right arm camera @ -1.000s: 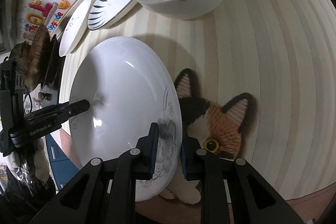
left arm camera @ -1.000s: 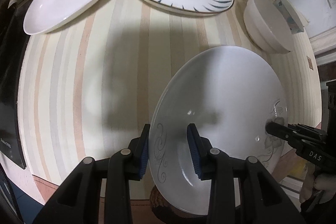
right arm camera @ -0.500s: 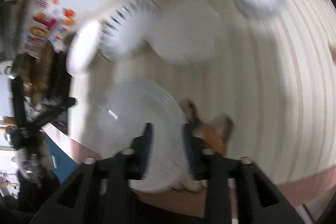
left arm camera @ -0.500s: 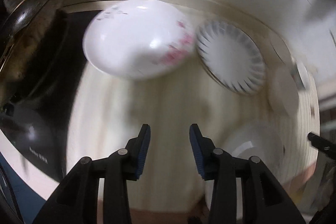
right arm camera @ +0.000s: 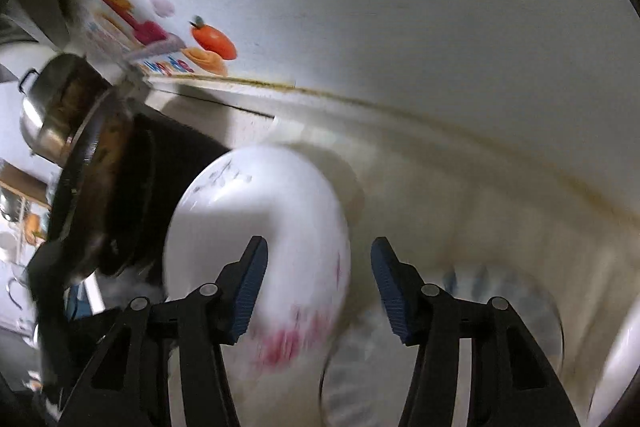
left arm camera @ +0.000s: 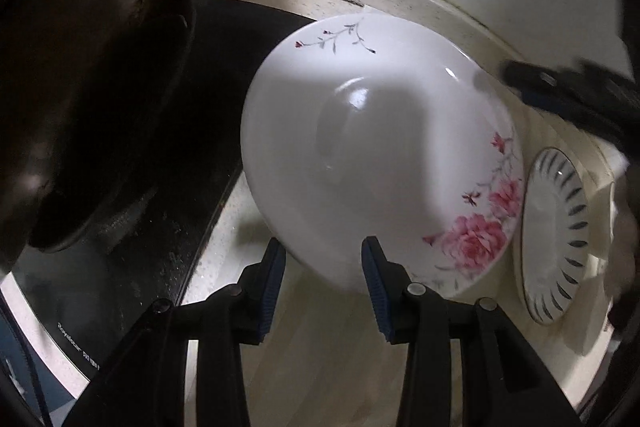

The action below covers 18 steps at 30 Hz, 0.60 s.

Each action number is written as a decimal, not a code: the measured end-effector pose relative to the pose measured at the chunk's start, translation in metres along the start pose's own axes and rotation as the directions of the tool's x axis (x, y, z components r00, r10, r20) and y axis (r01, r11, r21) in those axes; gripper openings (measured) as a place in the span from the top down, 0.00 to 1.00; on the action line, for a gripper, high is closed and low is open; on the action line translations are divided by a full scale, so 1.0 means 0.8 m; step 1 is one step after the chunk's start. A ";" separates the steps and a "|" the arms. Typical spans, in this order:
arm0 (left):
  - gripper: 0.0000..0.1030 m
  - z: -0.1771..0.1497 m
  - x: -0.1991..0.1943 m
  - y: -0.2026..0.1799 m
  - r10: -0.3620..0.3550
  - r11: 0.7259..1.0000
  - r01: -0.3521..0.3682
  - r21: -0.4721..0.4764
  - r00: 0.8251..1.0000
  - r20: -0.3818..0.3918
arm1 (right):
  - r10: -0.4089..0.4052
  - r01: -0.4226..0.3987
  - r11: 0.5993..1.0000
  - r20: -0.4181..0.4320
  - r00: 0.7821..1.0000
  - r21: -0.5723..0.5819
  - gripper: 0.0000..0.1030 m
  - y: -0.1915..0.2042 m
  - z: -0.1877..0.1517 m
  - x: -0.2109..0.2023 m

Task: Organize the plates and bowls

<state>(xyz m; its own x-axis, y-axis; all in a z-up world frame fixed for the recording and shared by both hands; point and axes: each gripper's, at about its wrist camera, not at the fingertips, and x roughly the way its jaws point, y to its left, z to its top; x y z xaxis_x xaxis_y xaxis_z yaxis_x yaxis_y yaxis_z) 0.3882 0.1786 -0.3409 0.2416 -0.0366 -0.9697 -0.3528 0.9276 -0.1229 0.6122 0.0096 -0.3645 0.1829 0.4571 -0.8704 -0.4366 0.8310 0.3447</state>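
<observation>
near the tabletop's [left arm camera: 320, 355] back edge we hover both spread, empty grippers, left gripper [left arm camera: 323, 283] and right gripper [right arm camera: 316, 287], the right's jaws just opened, over the rose plate [left arm camera: 380, 163].

- The left gripper [left arm camera: 323, 279] has let go of the plain white plate with the grey flower print and crossed to the white, pink-rose plate [left arm camera: 380, 155], jaws apart at its near rim.
- The right gripper [right arm camera: 316, 285] has just been opening off the same plain plate and now stands empty over the rose plate's edge.
</observation>
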 end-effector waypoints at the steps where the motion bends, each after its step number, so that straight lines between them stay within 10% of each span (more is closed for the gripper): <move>1: 0.64 0.001 0.002 -0.001 0.014 1.000 -0.014 -0.001 1.000 0.008 | 0.002 -0.002 1.000 -0.015 1.000 -0.012 0.50 -0.002 0.012 0.016; 18: 0.64 -0.025 -0.005 0.017 0.045 0.998 -0.042 -0.038 0.997 0.056 | 0.001 -0.021 0.989 -0.137 0.991 -0.144 0.74 0.007 0.018 0.100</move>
<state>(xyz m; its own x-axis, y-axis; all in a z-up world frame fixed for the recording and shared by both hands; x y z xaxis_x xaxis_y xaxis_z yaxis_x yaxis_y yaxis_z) 0.3645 0.1838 -0.3433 0.2761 0.0257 -0.9608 -0.3971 0.9134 -0.0897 0.6371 0.0553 -0.4273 0.0606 0.4102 -0.9100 -0.5627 0.7670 0.3083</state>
